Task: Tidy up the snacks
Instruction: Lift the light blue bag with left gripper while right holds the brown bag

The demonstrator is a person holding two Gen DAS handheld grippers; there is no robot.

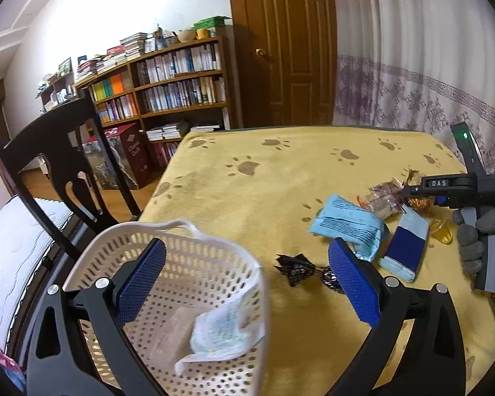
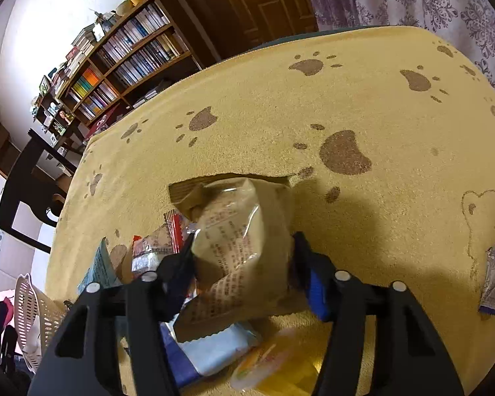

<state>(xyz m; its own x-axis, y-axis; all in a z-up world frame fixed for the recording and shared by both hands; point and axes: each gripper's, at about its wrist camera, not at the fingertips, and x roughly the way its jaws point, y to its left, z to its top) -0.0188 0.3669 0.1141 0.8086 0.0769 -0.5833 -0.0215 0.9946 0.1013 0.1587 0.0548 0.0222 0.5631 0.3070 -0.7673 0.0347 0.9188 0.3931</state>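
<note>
Sitting between jaws: tan snack packet (image 2: 244, 250)

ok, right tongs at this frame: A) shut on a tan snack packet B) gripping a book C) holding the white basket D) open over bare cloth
A: in the right wrist view the right tongs are closed on both sides of the tan snack packet, lifted above the yellow paw-print cloth.
</note>
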